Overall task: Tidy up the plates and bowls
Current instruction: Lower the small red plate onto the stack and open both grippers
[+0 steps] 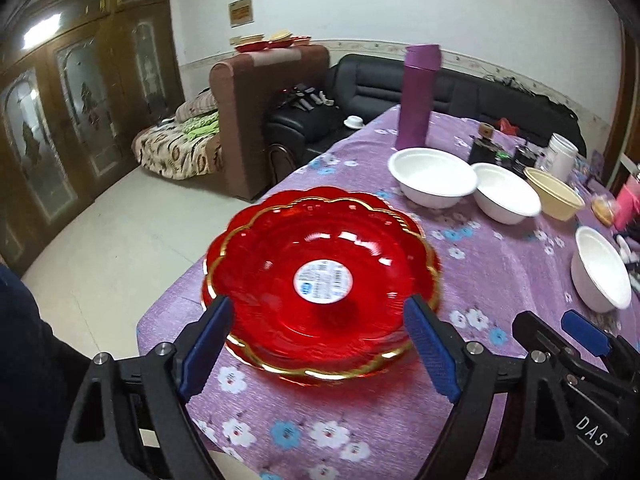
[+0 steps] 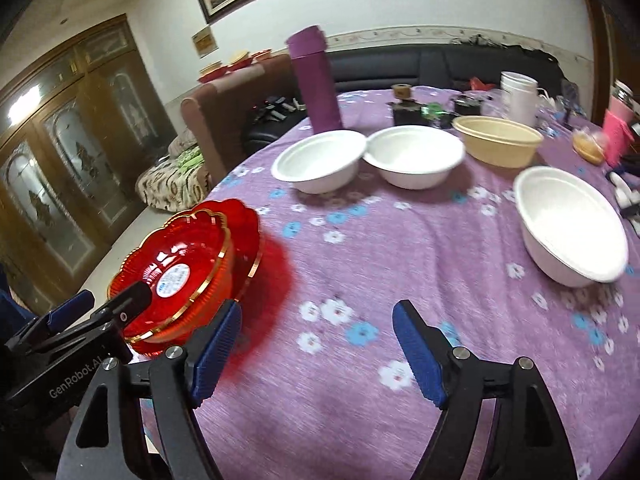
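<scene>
On my left wrist feed, the left hand-held gripper [image 1: 318,344] stands wide open, its blue pads on either side of the near rim of the red plates [image 1: 320,280], not pinching them. The plates fill the middle of that frame: a scalloped, gold-edged red plate nested on another of the same kind, with a round white label at the center, resting on the tabletop [image 1: 500,272] near its left edge.

On my right wrist feed, the right hand-held gripper [image 2: 318,348] is also open, with nothing between its pads, over bare flowered cloth at the bottom center. The same plate stack sits at the lower left of that frame, partly behind the left tool.

Across the upper middle I see two white bowls [image 2: 320,162] touching rim to rim, with a beige bowl [image 2: 498,142] just to their right and another white bowl [image 2: 572,222] alone at the right. A purple flask [image 2: 316,80] stands upright behind the pair.
</scene>
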